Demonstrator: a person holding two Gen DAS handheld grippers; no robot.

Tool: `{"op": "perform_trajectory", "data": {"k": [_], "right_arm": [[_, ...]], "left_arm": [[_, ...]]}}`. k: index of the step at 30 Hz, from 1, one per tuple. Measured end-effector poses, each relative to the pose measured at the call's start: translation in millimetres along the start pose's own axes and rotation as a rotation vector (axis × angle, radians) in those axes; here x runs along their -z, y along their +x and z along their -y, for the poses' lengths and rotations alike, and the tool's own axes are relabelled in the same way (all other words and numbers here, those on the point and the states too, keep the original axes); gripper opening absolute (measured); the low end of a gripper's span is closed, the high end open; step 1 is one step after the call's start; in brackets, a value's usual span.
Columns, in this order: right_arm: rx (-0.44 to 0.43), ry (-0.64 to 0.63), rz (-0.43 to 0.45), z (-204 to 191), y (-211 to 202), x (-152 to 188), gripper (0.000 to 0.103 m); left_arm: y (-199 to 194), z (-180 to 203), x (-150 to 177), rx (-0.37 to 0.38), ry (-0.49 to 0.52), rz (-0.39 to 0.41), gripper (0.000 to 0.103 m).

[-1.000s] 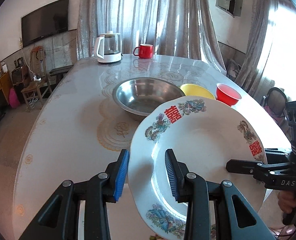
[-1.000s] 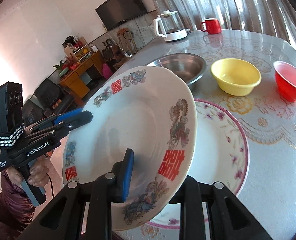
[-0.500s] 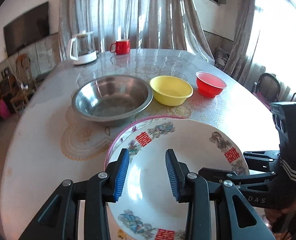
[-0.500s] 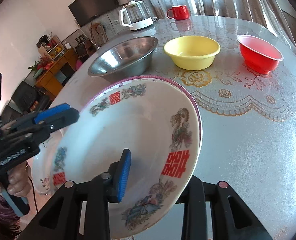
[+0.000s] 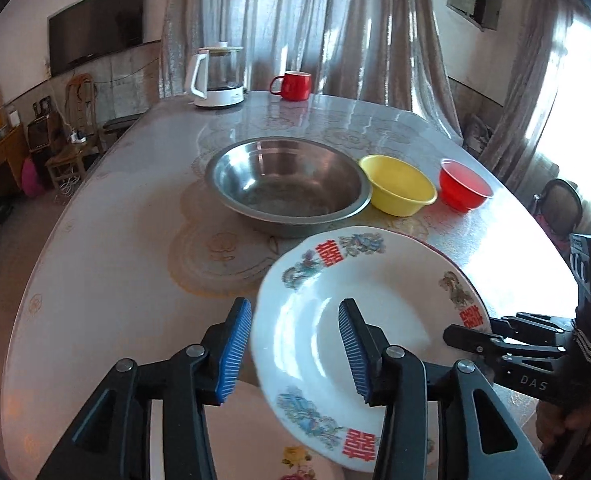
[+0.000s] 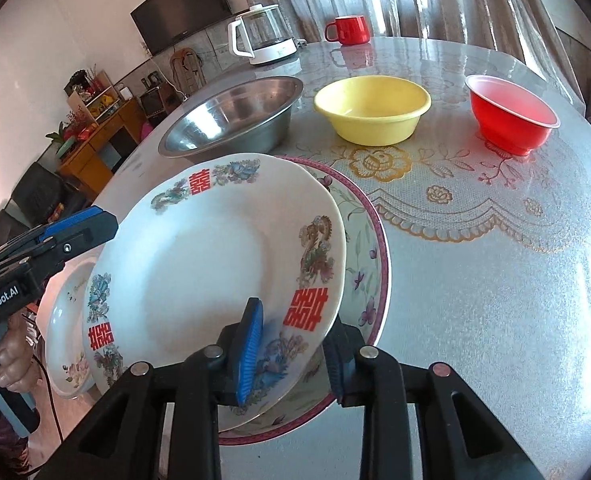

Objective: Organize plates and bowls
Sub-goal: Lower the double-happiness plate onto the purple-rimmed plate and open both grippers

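A white plate with red characters and dragon prints (image 5: pixel 379 312) (image 6: pixel 199 264) lies tilted over a larger pink-rimmed plate (image 6: pixel 369 248) near the table's front edge. My right gripper (image 6: pixel 293 352) is shut on its near rim, jaws closing, one blue pad inside the plate and the other finger under it; its tips (image 5: pixel 455 338) show at the plate's right edge. My left gripper (image 5: pixel 294 348) has its jaws opening. The plate's left rim sits between the pads, and neither pad presses on it. From the right wrist view its tip (image 6: pixel 95 224) stands just off the rim.
Behind the plates stand a steel bowl (image 5: pixel 287 184) (image 6: pixel 231 116), a yellow bowl (image 5: pixel 397 190) (image 6: pixel 371 108) and a red bowl (image 5: pixel 463 190) (image 6: pixel 511 116). A small white plate (image 6: pixel 61 320) lies at the left. A kettle (image 5: pixel 215 80) and a red mug (image 5: pixel 293 86) stand far back.
The dragon plate came down from a steep tilt onto the pink-rimmed plate. My left jaws widened and let go of its rim. The right gripper kept its hold.
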State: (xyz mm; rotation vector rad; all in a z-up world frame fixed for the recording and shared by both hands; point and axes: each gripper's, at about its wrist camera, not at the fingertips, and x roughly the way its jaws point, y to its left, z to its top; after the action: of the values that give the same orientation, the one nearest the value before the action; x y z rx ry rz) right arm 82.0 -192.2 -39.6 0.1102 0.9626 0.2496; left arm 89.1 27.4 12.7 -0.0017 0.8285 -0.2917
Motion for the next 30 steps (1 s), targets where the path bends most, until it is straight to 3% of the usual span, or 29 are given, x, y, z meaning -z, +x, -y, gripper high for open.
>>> {"op": "perform_trajectory", "data": {"k": [4,12,25,30], "right_arm": [[0.002,0.015,0.004,0.5,0.1,-1.1,0.029],[0.068,-0.004,0.040,-2.9,-8.5,-1.9,0.029],[0.137,-0.010,0.075,0.8,-13.5,-1.9,0.026],[0.205,-0.030,0.111,-5.4,-20.4,-3.4,0.025]], "left_arm": [[8.6,-12.3,2.6,-0.037,-0.016,-0.026,0.058],[22.0,3.8,12.6,0.050,0.015,-0.088,0.058],[26.8,20.1,11.2,0.027,-0.003,-0.102,0.063],[24.2,22.1,13.2,0.046,0.004,-0.109,0.063]]}}
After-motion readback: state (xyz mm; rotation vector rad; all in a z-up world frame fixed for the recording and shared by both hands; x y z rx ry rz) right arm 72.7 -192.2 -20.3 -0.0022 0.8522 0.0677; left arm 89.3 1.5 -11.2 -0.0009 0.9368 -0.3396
